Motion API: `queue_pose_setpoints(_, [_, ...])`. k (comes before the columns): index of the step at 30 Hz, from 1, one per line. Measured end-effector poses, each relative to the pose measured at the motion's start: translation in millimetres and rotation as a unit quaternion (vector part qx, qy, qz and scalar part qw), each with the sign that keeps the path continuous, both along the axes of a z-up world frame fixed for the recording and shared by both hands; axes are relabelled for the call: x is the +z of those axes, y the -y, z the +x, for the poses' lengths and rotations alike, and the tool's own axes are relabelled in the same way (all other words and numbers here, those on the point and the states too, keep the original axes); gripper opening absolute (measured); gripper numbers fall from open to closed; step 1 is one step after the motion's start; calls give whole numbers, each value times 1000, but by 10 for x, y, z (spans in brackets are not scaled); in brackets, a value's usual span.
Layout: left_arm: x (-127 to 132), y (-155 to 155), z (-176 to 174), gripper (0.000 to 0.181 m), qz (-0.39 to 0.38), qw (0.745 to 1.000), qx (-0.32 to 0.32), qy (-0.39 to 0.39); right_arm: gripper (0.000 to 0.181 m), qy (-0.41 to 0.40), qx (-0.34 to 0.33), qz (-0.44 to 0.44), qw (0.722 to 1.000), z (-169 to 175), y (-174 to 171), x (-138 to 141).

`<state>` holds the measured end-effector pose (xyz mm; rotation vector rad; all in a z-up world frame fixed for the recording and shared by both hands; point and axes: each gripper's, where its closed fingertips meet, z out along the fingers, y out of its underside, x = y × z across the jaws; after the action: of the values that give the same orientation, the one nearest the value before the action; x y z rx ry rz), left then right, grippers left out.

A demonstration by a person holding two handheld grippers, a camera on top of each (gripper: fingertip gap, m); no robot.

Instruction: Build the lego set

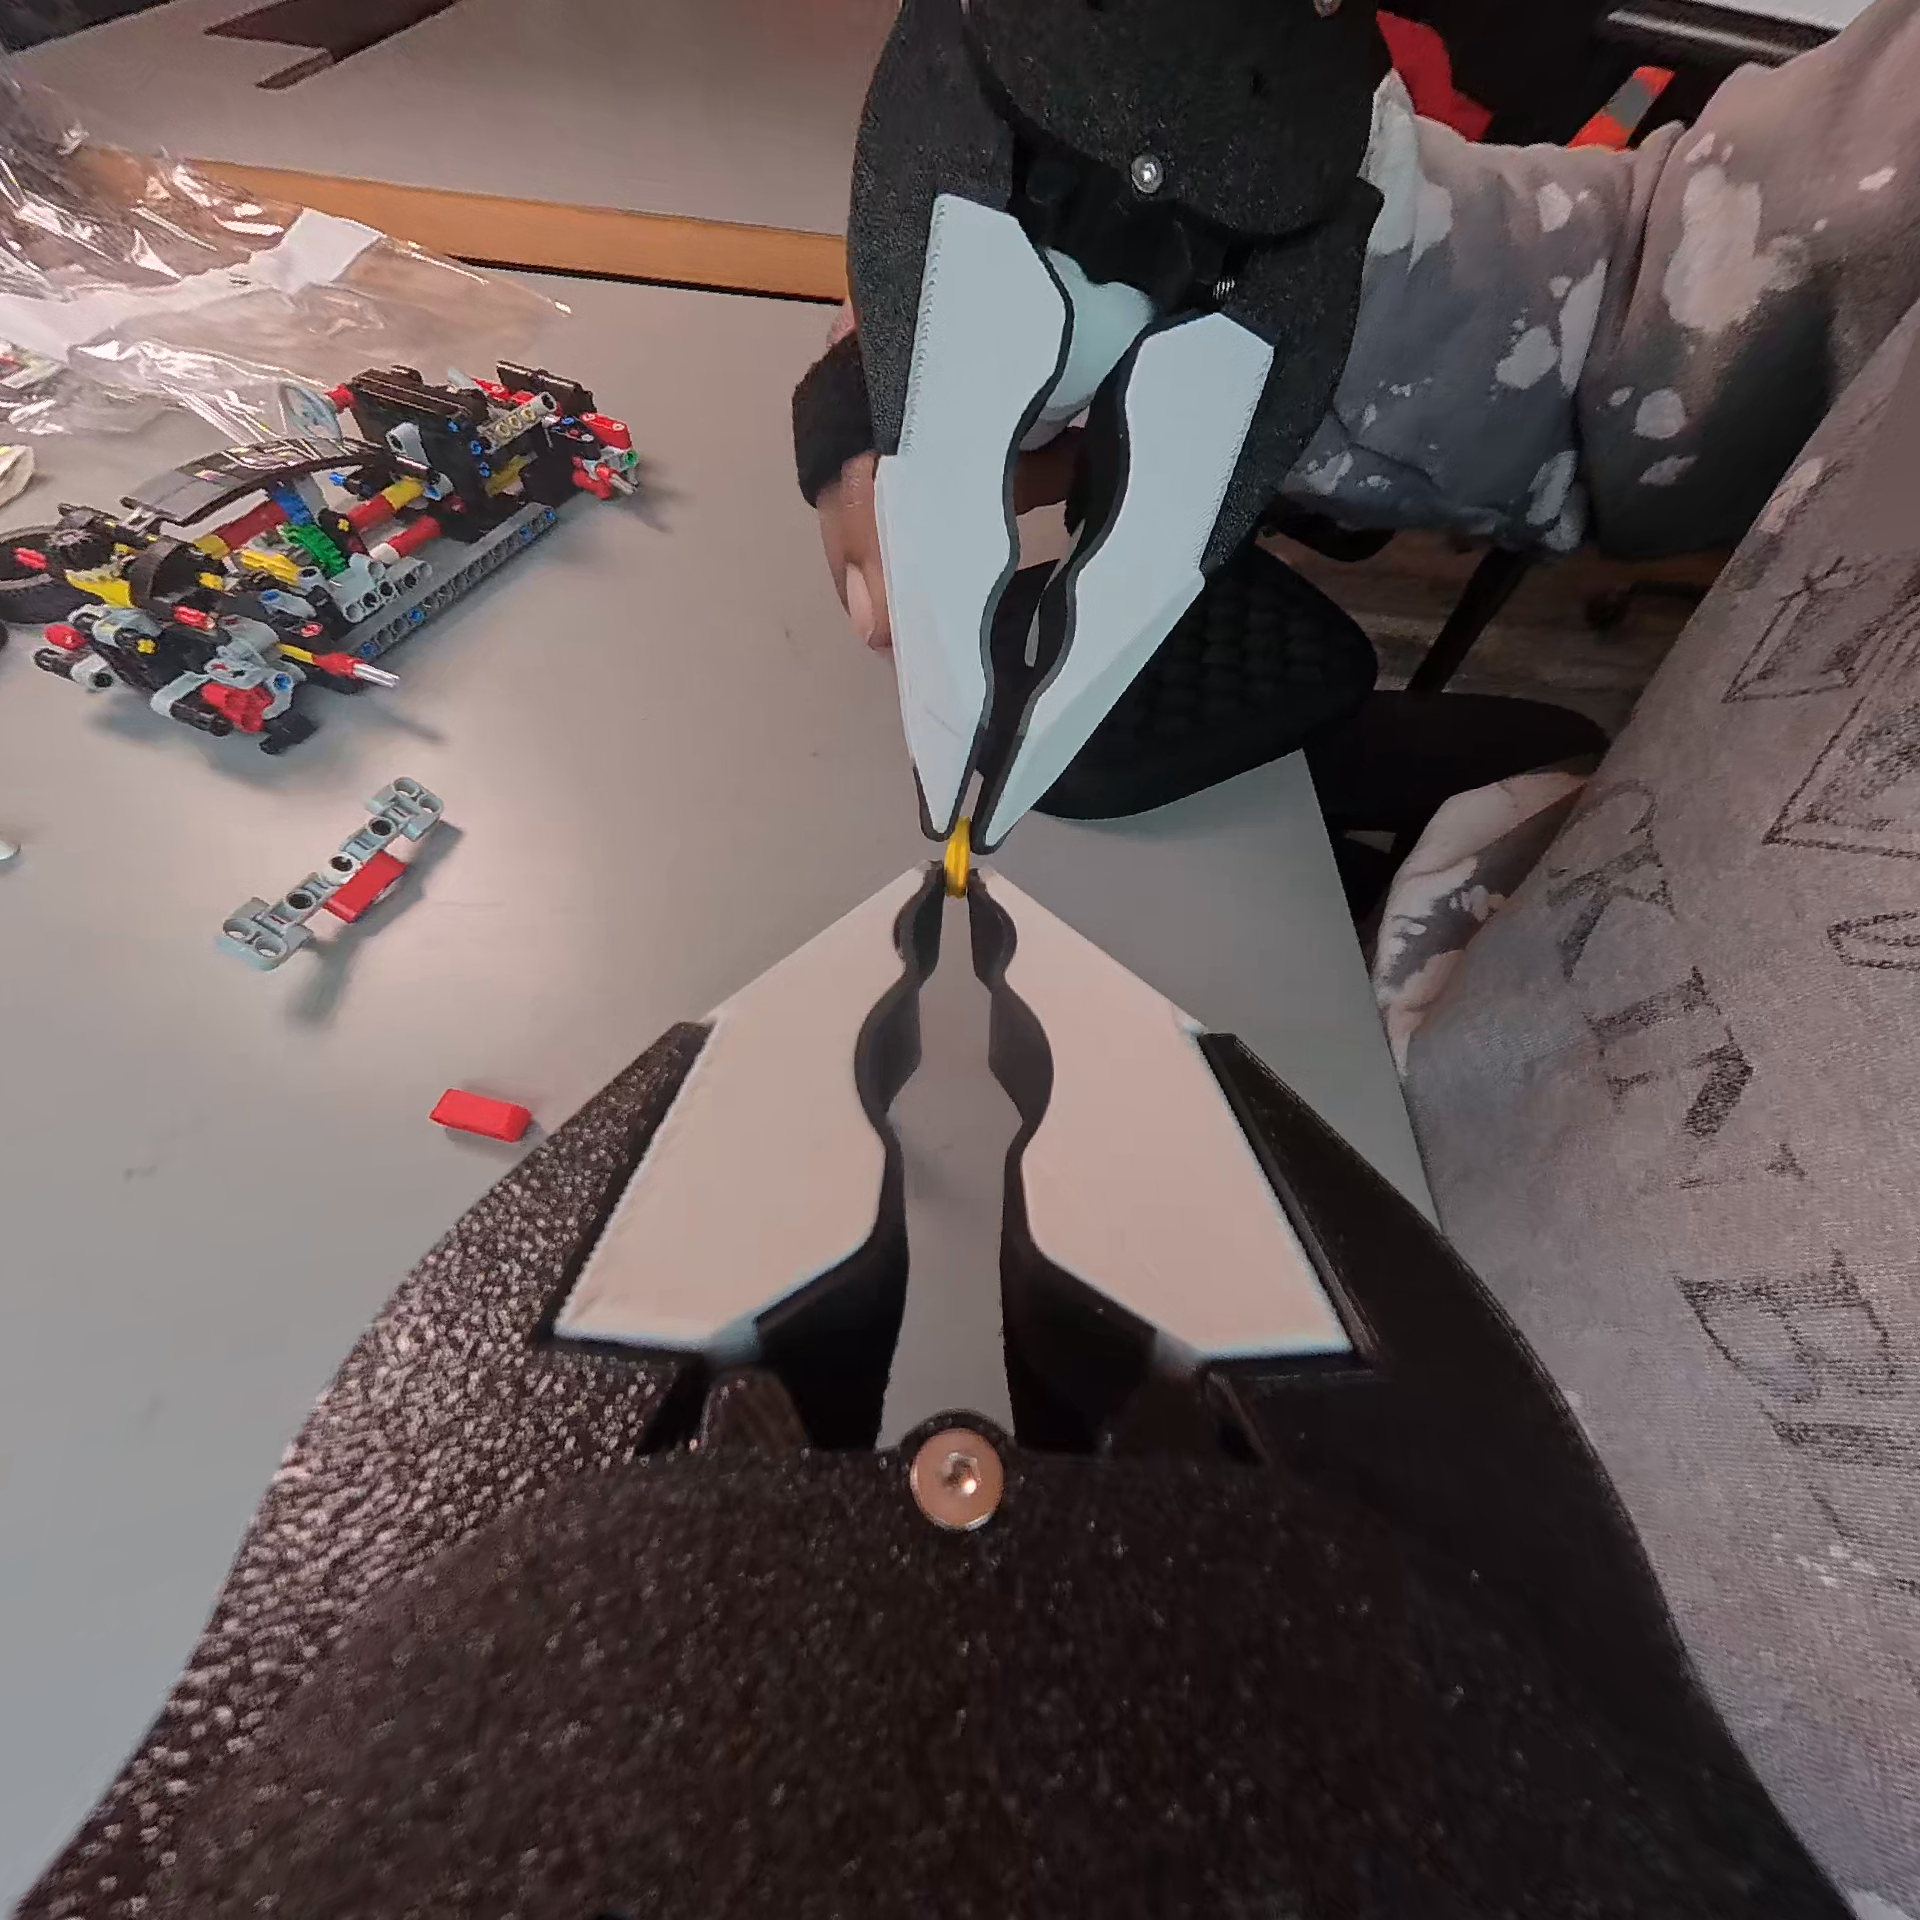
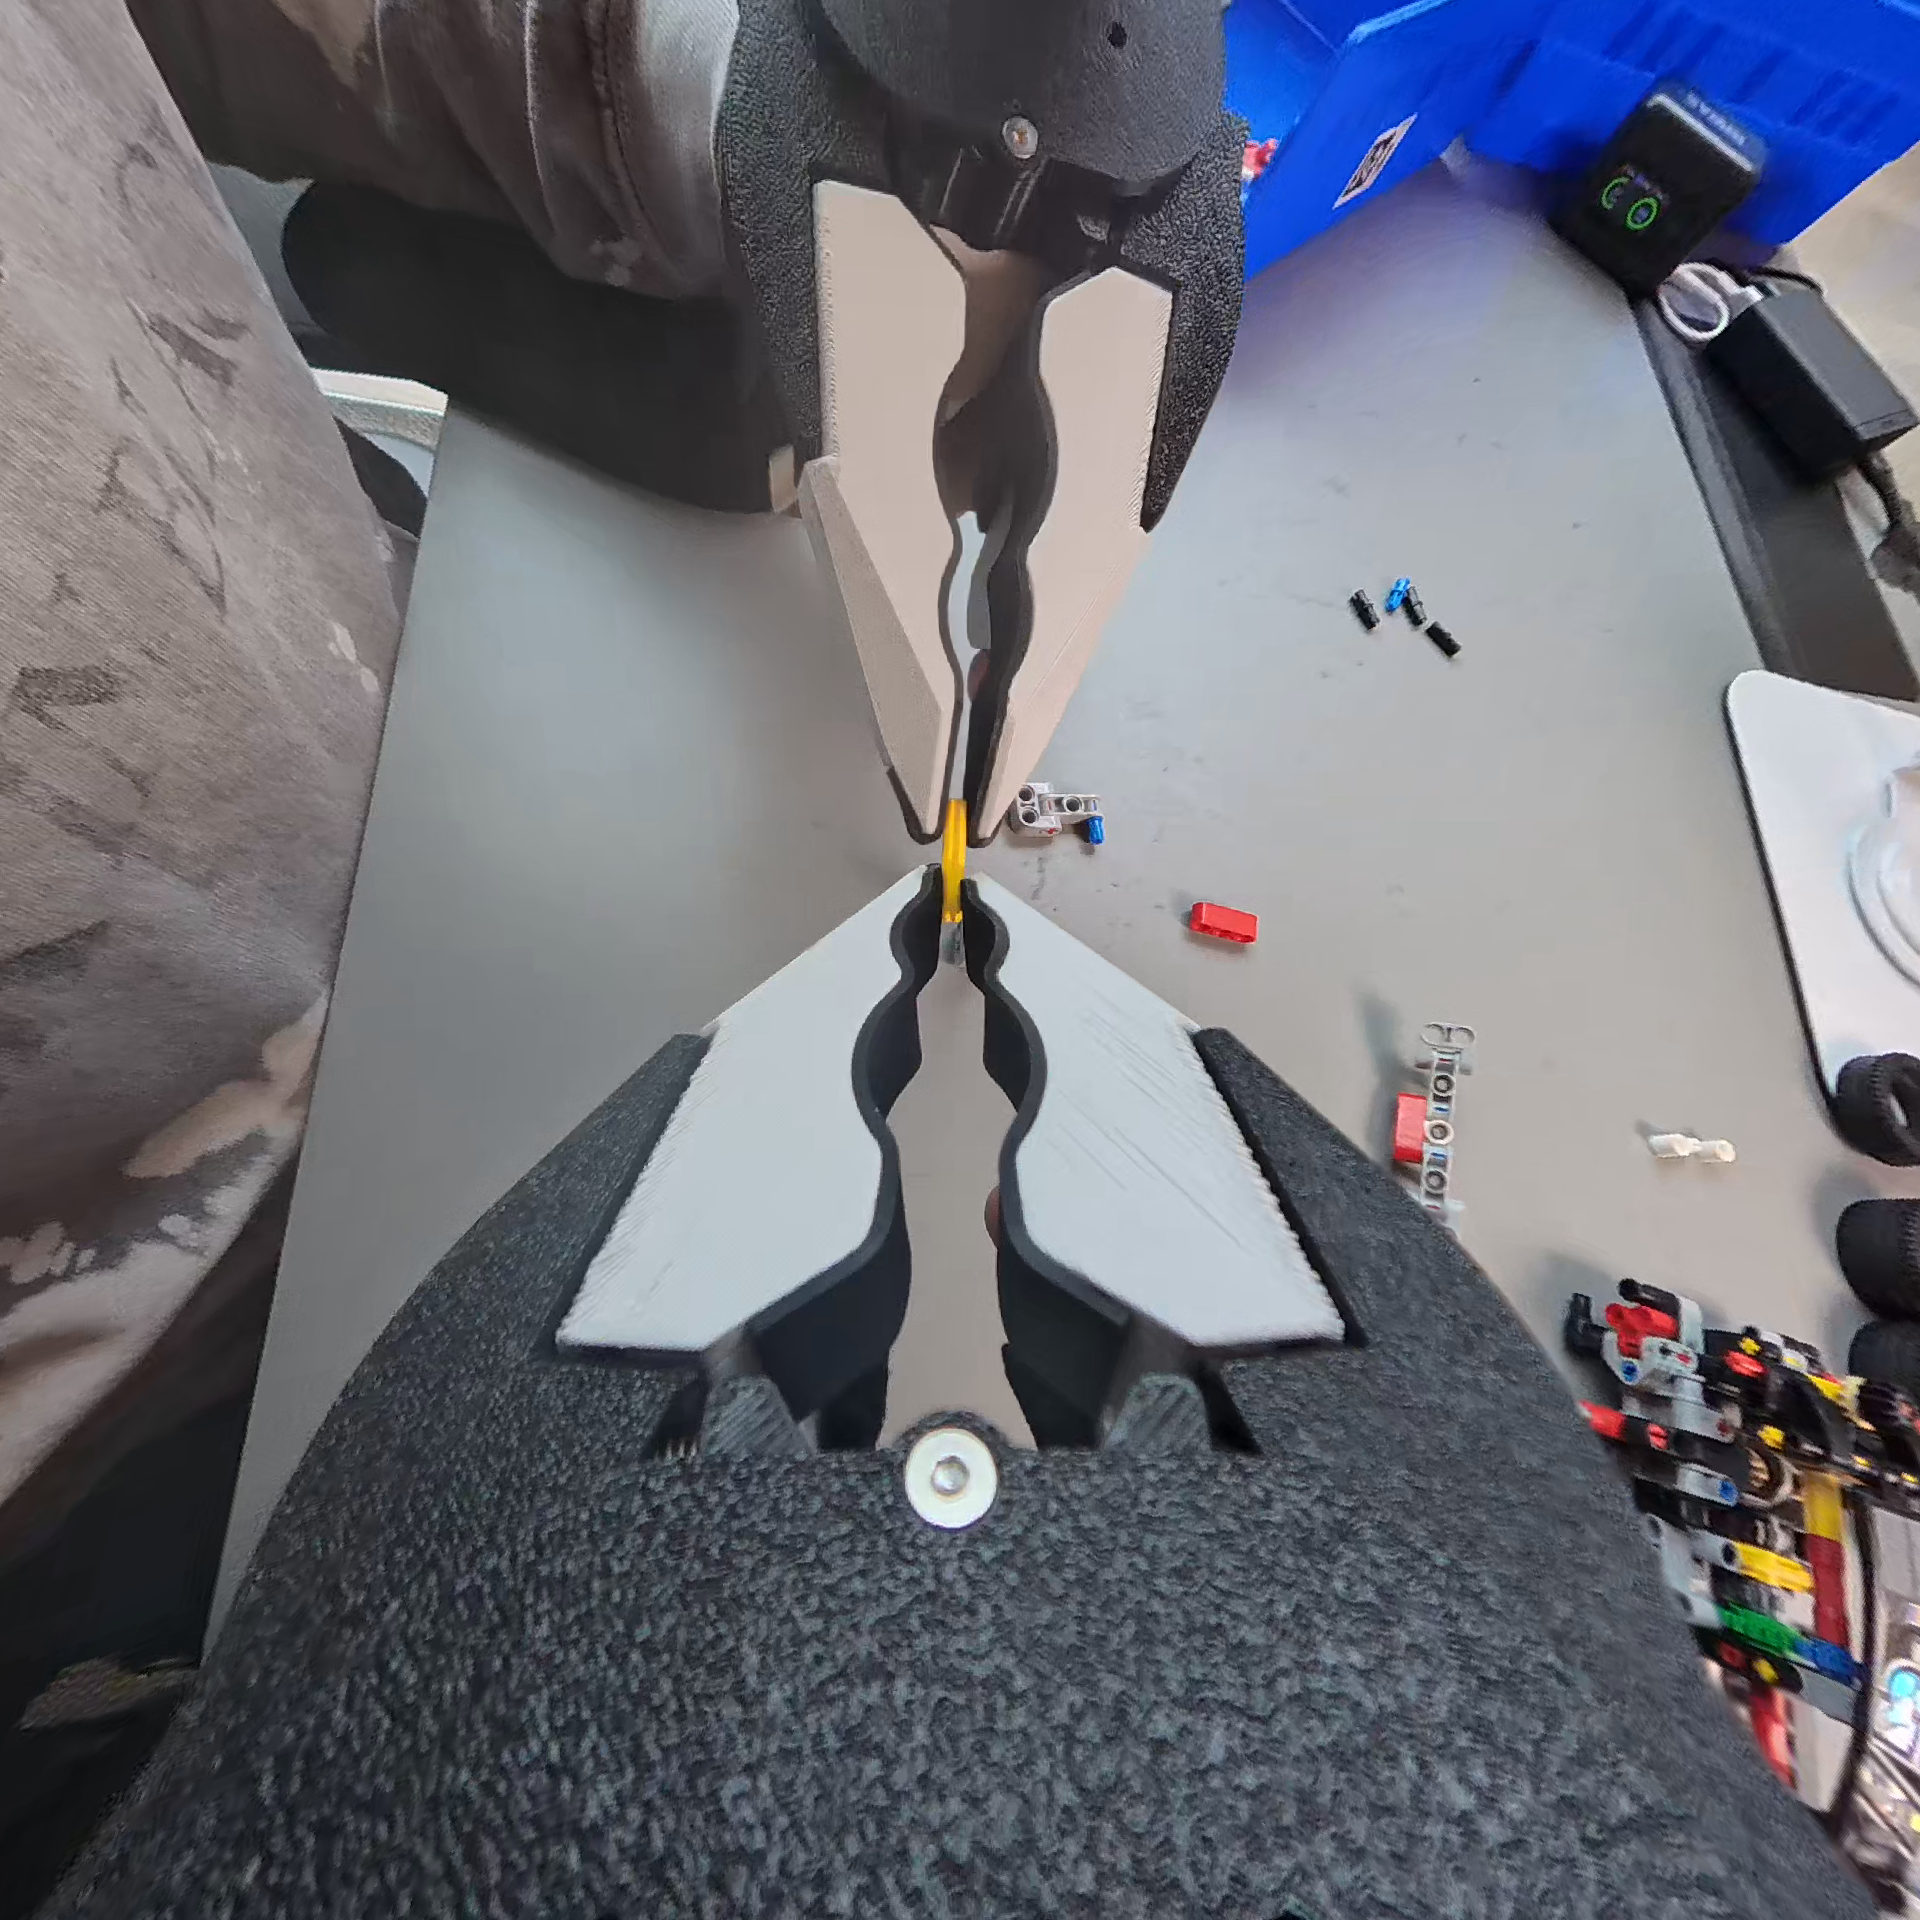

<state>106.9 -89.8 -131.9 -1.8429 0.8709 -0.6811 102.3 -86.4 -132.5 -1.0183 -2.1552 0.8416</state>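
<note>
The build looks well along but unfinished: a long, multicoloured lego vehicle chassis (image 1: pixel 312 561) of black, grey, red and yellow parts lies far left on the grey table (image 1: pixel 644 935), while a grey studless beam with a red piece (image 1: pixel 332 883), a loose red tile (image 1: pixel 480 1114) and small black and blue pins (image 2: pixel 1403 613) wait unused. Above the table's near edge, the left gripper (image 1: pixel 958 883) and the right gripper (image 2: pixel 952 904) meet tip to tip, both narrowed onto one small yellow ring-shaped piece (image 1: pixel 957 854), pinched from opposite sides

Small yellow ring piece (image 1: pixel 957 855), edge-on, possibly pinched at both ends.
</note>
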Motion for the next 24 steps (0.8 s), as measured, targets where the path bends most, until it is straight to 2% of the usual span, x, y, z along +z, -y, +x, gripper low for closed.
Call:
queue_pose_setpoints(4, [70, 12, -1, 3, -4, 1000, -4, 28, 1, -30, 0, 35, 999, -4, 11, 69])
queue_pose_setpoints(6, [142, 4, -13, 3, 19, 999, -2, 38, 1, -58, -4, 23, 998, -13, 12, 142])
queue_pose_setpoints(9, [318, 28, -11, 2, 78, 995, -5, 61, 2, -108, -17, -71, 991, -15, 35, 322])
queue_pose_setpoints(14, [486, 87, 18, 2, 148, 987, -12, 68, 8, -157, -15, -232, 960, 33, 114, 508])
queue_pose_setpoints(24, [540, 123, 70, 3, 214, 976, -13, 36, 5, -165, -3, -290, 943, 42, 146, 556])
